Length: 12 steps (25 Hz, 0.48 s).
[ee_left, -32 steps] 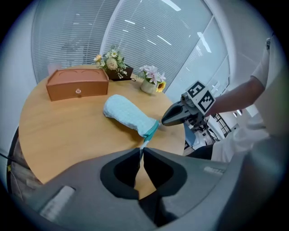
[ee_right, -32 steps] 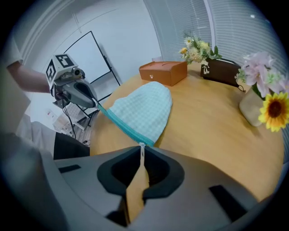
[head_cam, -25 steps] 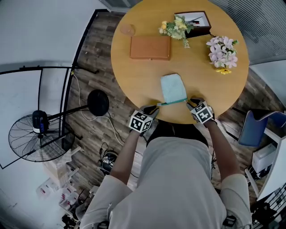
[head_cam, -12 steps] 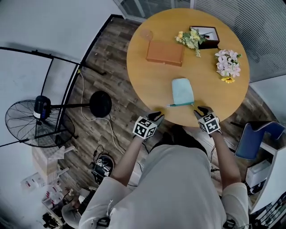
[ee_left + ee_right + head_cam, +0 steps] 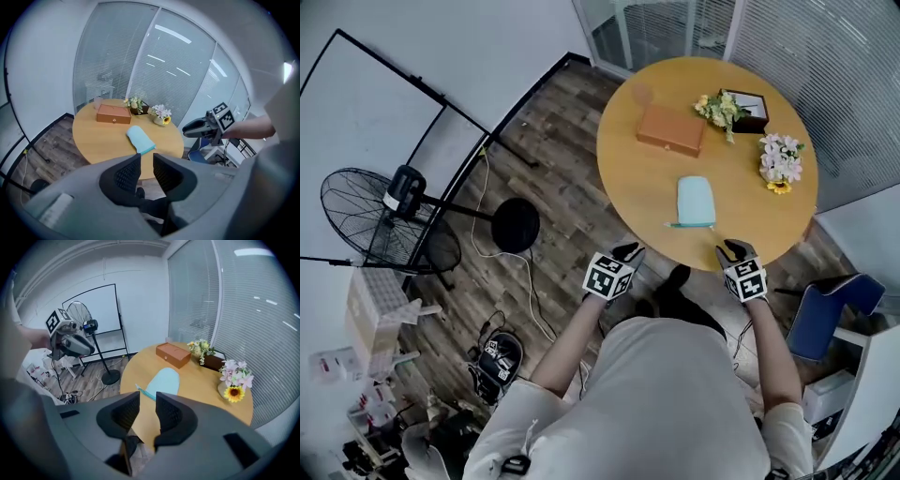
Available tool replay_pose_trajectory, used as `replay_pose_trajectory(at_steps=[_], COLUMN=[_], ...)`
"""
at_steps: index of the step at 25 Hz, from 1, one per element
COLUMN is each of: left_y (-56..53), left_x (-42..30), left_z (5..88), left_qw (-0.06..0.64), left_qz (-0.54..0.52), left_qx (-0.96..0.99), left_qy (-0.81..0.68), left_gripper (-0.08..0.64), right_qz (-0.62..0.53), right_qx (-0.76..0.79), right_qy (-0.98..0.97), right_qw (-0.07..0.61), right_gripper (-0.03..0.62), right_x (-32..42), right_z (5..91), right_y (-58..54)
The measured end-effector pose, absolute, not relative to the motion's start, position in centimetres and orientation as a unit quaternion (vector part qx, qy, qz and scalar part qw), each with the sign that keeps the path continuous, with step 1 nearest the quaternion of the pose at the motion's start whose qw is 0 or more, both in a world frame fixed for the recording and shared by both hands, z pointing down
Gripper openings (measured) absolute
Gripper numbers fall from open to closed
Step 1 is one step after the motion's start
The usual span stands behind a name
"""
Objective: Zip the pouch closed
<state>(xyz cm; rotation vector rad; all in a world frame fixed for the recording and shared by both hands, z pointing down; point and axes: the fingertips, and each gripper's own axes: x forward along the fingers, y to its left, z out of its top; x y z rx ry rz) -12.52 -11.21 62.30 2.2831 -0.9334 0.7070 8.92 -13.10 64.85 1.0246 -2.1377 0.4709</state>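
Observation:
A light blue pouch [image 5: 696, 200] lies flat on the round wooden table [image 5: 637, 178], its teal zip edge toward me. It also shows in the left gripper view as the pouch [image 5: 139, 138] and in the right gripper view as the pouch [image 5: 161, 382]. My left gripper [image 5: 626, 253] hangs off the table's near edge, left of the pouch and well clear of it. My right gripper [image 5: 729, 248] hovers at the near edge, to the pouch's right. Both the left gripper [image 5: 144, 161] and the right gripper [image 5: 147, 401] show only a narrow gap, with nothing between the jaws.
A brown box [image 5: 672, 130], a yellow flower bunch [image 5: 720, 106] by a dark tray [image 5: 748, 108] and a pink bouquet [image 5: 781, 159] sit at the table's far side. A floor fan [image 5: 380, 220] stands left, a blue chair [image 5: 825, 305] right.
Both grippers have let go of the pouch's near edge and drawn back off the table. The head view has pulled away, so the table looks smaller.

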Motion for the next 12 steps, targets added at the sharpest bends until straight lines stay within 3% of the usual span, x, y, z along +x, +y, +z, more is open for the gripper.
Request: replay_pose_trajectory(at_steps=[12], left_y=[-5.5], left_x=[-12.2], left_z=[53.2], left_qw=[0.210], left_qz=[0.193], left_qx=[0.887], left_qy=[-0.363], left_gripper=[0.083], right_qz=[0.160], right_qx=[0.479], right_qy=[-0.815], right_qw=[0.283], right_gripper=[0.093], right_x=[10.9], right_z=[55.2], right_y=[-5.1])
